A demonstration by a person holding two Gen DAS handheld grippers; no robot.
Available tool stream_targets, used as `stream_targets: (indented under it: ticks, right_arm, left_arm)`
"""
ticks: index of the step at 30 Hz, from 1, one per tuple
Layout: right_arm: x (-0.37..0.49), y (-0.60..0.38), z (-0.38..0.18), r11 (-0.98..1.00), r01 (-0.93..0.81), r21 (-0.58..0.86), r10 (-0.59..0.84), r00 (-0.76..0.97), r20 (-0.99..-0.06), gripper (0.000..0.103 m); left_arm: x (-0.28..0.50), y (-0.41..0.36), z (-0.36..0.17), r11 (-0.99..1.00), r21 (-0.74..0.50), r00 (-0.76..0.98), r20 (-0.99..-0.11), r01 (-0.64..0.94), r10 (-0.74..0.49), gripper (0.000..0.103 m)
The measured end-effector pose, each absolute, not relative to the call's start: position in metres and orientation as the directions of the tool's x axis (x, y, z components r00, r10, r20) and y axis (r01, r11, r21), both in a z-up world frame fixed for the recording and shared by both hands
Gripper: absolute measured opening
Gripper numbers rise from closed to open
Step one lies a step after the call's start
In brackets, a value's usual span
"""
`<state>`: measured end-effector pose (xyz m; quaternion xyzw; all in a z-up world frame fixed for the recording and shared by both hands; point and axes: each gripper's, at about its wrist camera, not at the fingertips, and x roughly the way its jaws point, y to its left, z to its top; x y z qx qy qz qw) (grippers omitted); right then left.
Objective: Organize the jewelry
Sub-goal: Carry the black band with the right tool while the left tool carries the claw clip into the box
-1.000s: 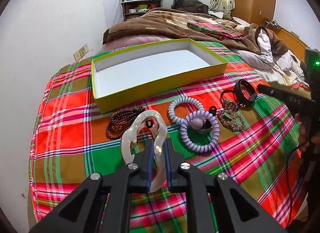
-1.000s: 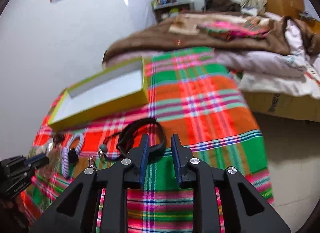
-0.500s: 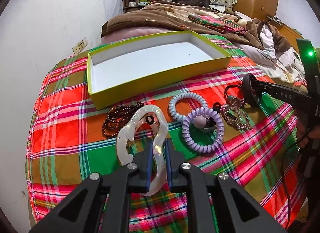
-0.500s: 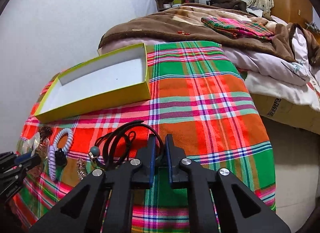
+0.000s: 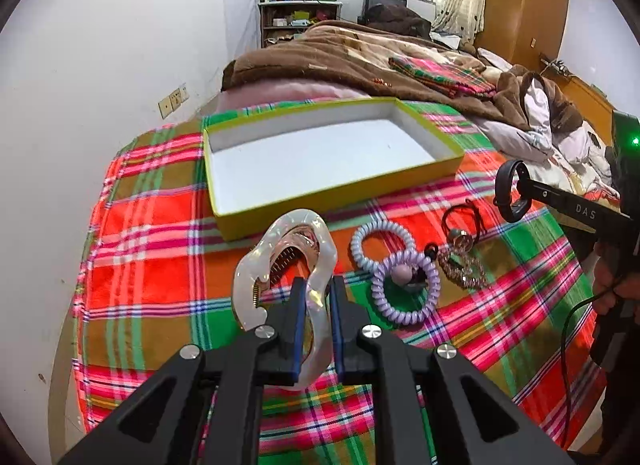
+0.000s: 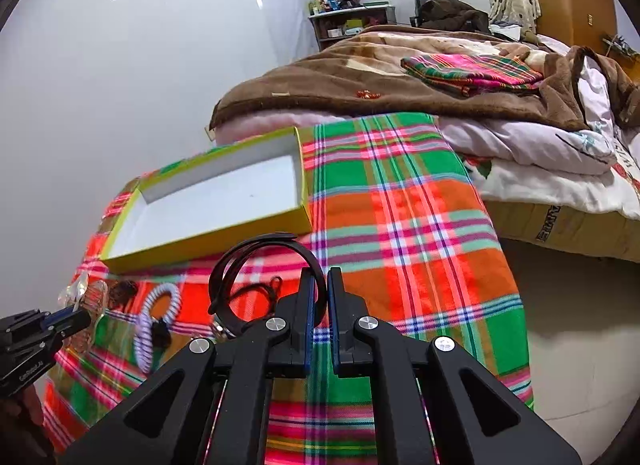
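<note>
Clamping the left gripper [image 5: 316,305] on one side rim of the pearly hair claw [image 5: 280,261], holding it tilted above the plaid blanket [image 5: 152,225] of the bed, just short of the yellow box [image 5: 344,201]. Pinching only a narrow, glossy, curved edge, so risking the claw swivelling between the pads or sliding out during the carry, probably landing short of the box or snagging its near wall. Possibly also squeezing the sprung claw awkwardly and making it snap sideways.

Leaving the pale blue coil hair tie [image 5: 382,243], the purple coil hair tie [image 5: 406,289] and the beaded chain [image 5: 464,269] lying together on the blanket, touching and overlapping. Risking dragging one along with another at a later pick.

Having just been closing the right gripper [image 6: 318,305], now pinching the black wristband [image 6: 264,257] by a thin part of its loop, with the loop hanging free above the blanket. Risking the band swinging, catching the box rim, or slipping from so slight a hold. Also risking the two grippers crowding each other over the same box opening.
</note>
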<state>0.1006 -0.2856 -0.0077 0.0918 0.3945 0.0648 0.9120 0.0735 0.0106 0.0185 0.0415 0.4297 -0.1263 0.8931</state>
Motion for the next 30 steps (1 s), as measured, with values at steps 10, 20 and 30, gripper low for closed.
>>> stream_targets:
  ticks: [10, 20, 30]
  right_arm:
    - [0.137, -0.262, 0.026, 0.973, -0.117, 0.2, 0.224, 0.697, -0.681, 0.006]
    - [0.206, -0.241, 0.028, 0.972, -0.144, 0.185, 0.234, 0.65, -0.723, 0.006]
    - [0.268, -0.227, -0.001, 0.975, -0.138, 0.173, 0.221, 0.554, -0.802, 0.006]
  left_arm:
    - [0.104, 0.022, 0.041, 0.97, -0.025, 0.62, -0.765, 0.241, -0.174, 0.012]
    - [0.166, 0.032, 0.043, 0.972, -0.064, 0.594, -0.782, 0.227, -0.19, 0.012]
    - [0.22, 0.025, 0.019, 0.969, -0.11, 0.536, -0.817, 0.219, -0.214, 0.012]
